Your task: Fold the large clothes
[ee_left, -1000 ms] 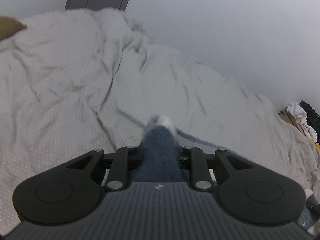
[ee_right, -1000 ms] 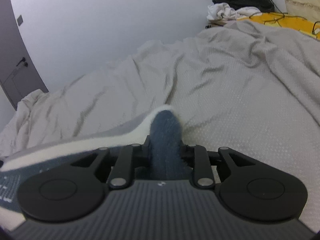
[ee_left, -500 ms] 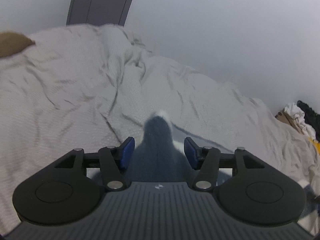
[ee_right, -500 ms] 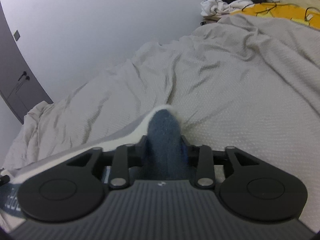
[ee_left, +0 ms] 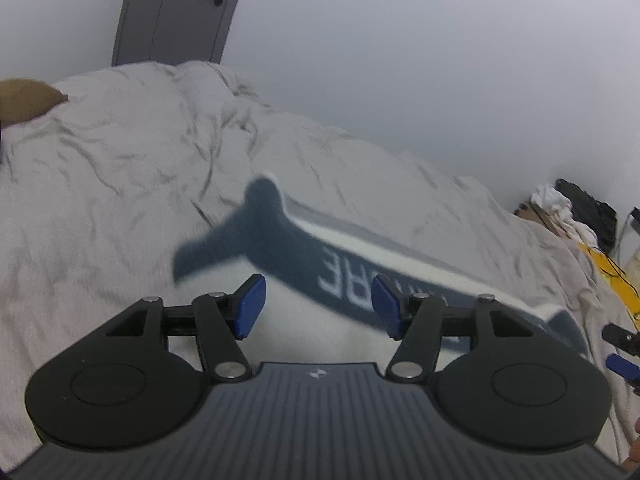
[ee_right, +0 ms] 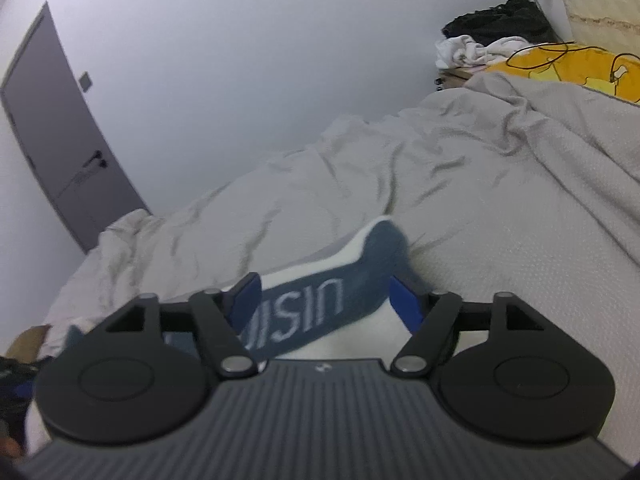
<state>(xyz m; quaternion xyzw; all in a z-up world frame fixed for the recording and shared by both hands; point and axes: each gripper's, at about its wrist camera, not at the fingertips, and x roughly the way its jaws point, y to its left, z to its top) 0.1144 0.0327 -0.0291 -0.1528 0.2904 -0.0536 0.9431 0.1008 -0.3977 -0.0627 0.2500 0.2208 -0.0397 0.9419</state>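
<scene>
Fleecy blue-and-white garment on rumpled waffle-weave bedspread, free between both grippers' opening jaws.

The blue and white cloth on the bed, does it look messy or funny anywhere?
A bit. The blue and white cloth lies skewed across the wrinkled bedcover, and one blue corner pokes up instead of lying flat. No tear or spill shows.
</scene>
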